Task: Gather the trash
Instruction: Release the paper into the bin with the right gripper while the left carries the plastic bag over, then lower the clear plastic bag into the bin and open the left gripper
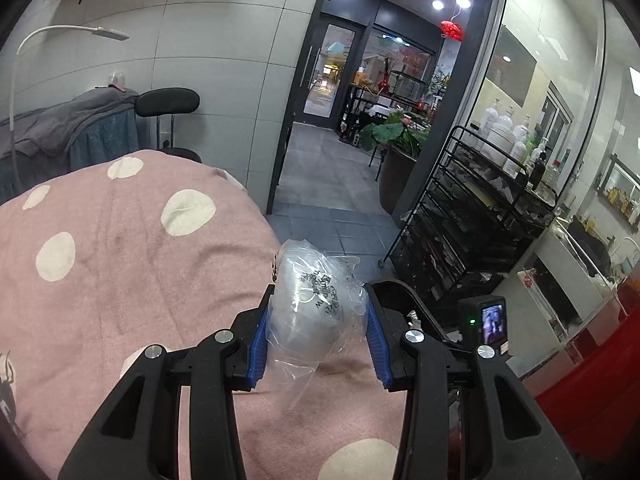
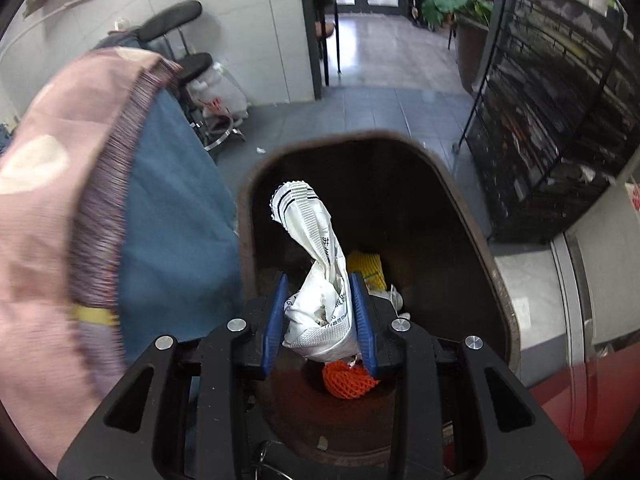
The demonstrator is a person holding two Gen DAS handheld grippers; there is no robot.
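In the left wrist view my left gripper [image 1: 316, 316] is shut on a crumpled clear plastic bag [image 1: 310, 300] with black print, held above a pink blanket with cream dots [image 1: 120, 264]. In the right wrist view my right gripper [image 2: 320, 308] is shut on a crumpled white wrapper [image 2: 316, 276] whose twisted end sticks up past the blue pads. It hangs over the open mouth of a dark brown bin [image 2: 480, 240]. Inside the bin lie an orange foam net [image 2: 346, 380] and a yellow foam net [image 2: 366, 268].
A black wire shelf cart [image 1: 472, 216] with bottles on top stands to the right on the grey tiled floor [image 2: 384, 108]. The pink blanket over blue cloth [image 2: 172, 208] hangs left of the bin. A black stool [image 2: 188, 40] stands by the wall. Red surface [image 2: 580, 400] at lower right.
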